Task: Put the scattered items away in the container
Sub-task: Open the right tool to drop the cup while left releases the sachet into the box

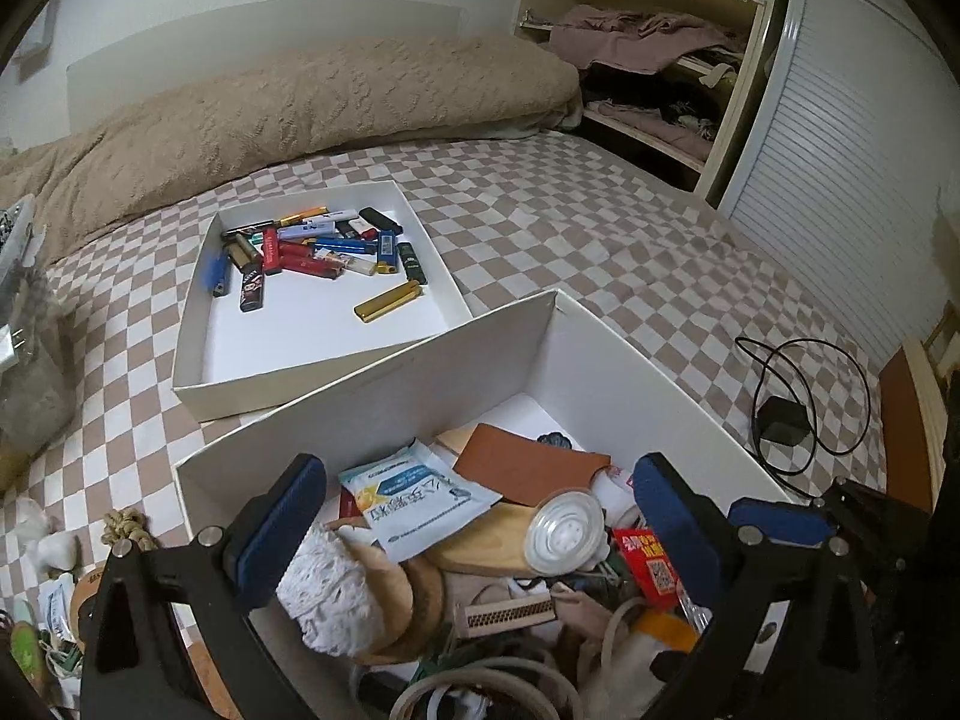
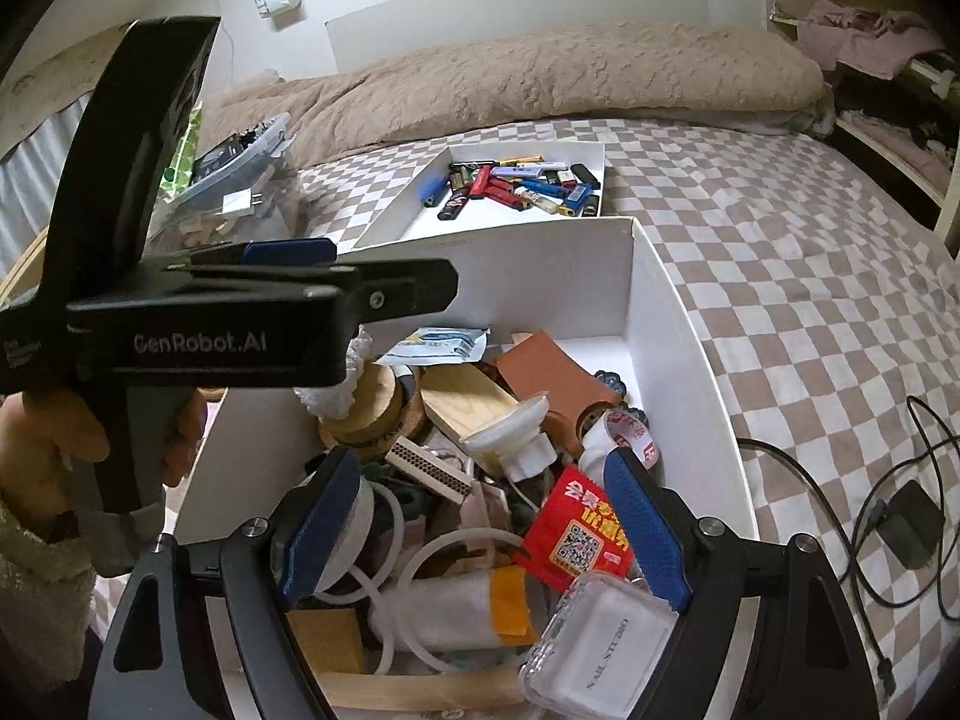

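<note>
Two handheld grippers hover over a deep white box [image 1: 606, 372] crammed with household odds and ends, set on a bed covered by a beige-and-white checked sheet [image 1: 570, 210]. In the left wrist view, the left gripper [image 1: 480, 534] fills the lower part of the frame with its blue-padded fingers [image 1: 282, 528] spread wide apart and nothing between them. Below and ahead of it lie a blue-and-white sachet [image 1: 414, 498], a white crocheted piece [image 1: 330, 594] draped on a round wooden block, a white plastic suction cup [image 1: 564, 531], a rust-brown leather piece [image 1: 528, 468] and a red packet with a QR code [image 1: 651, 564].

In the right wrist view, the right gripper [image 2: 486, 534] sits at the bottom centre, its fingers [image 2: 648, 534] likewise parted and empty, above coiled white tubing [image 2: 420, 588], the red packet and a clear plastic case [image 2: 600, 642] at the lower edge of the frame. The left gripper crosses the left of that frame, held in a person's hand [image 2: 48, 450].

Beyond the deep box, toward the upper centre of both views, a shallow white tray [image 1: 312, 360] holds a jumble of lighters [image 1: 312, 252], with a gold lighter [image 1: 387, 300] lying apart from the pile. A black charger and cable [image 1: 780, 420] rest on the sheet at right.
</note>
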